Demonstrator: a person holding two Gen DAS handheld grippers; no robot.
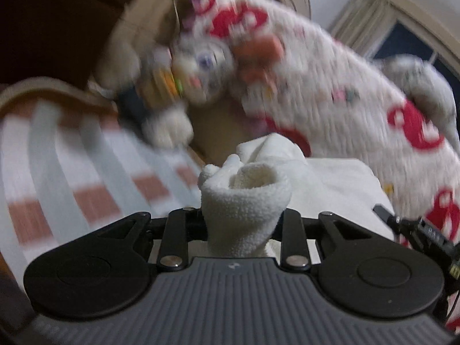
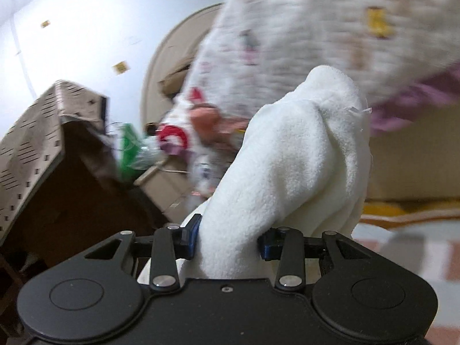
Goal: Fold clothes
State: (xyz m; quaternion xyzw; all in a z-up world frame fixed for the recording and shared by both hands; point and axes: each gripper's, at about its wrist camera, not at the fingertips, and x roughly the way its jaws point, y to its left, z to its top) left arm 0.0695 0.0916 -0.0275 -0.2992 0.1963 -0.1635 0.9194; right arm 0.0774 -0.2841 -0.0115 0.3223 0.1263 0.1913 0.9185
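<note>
The left gripper [image 1: 244, 224] is clamped on a bunched fold of a cream fleece garment [image 1: 325, 178], its jaws pressed in on both sides. The right gripper [image 2: 230, 241] pinches another bunch of the same garment [image 2: 290, 158] — the fabric stands up between its blue-tipped fingers [image 2: 191, 237]. The garment hangs between the two, above a striped bedcover [image 1: 86, 172]. Behind hangs a white blanket with red motifs [image 1: 330, 86], blurred — no writing is legible anywhere. A cardboard box [image 2: 169, 187] sits further back.
</note>
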